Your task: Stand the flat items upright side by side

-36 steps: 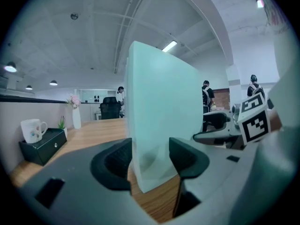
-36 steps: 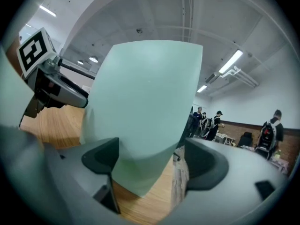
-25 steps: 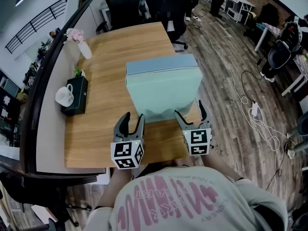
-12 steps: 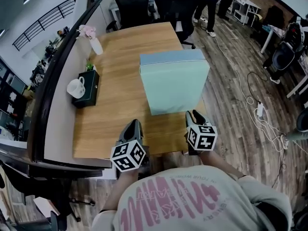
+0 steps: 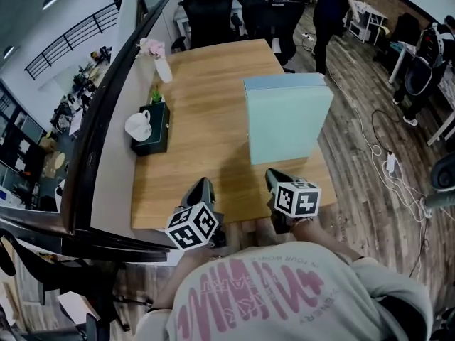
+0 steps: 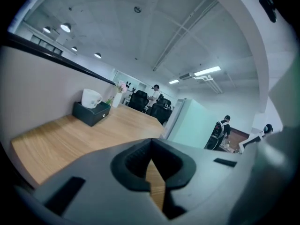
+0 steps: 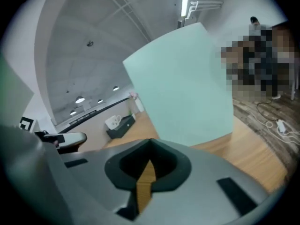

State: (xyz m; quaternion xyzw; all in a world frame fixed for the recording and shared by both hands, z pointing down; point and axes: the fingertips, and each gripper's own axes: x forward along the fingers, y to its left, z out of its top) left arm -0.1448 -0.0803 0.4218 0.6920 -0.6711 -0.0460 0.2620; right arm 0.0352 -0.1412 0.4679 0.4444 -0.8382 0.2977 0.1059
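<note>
Fingers of my left gripper [image 5: 202, 185] and right gripper [image 5: 274, 176] just shut empty, back from the upright box [image 5: 286, 123]; task looks finished.

I read this as an open-plan office. Black swivel chairs [image 5: 210, 16] at top centre of the head view. Wooden surface [image 5: 206, 126] against a low partition [image 5: 106, 155]. Cables [image 5: 366, 137] trail over the plank floor [image 5: 355, 197] at right. Ceiling strip lights [image 6: 207, 71] overhead.
</note>
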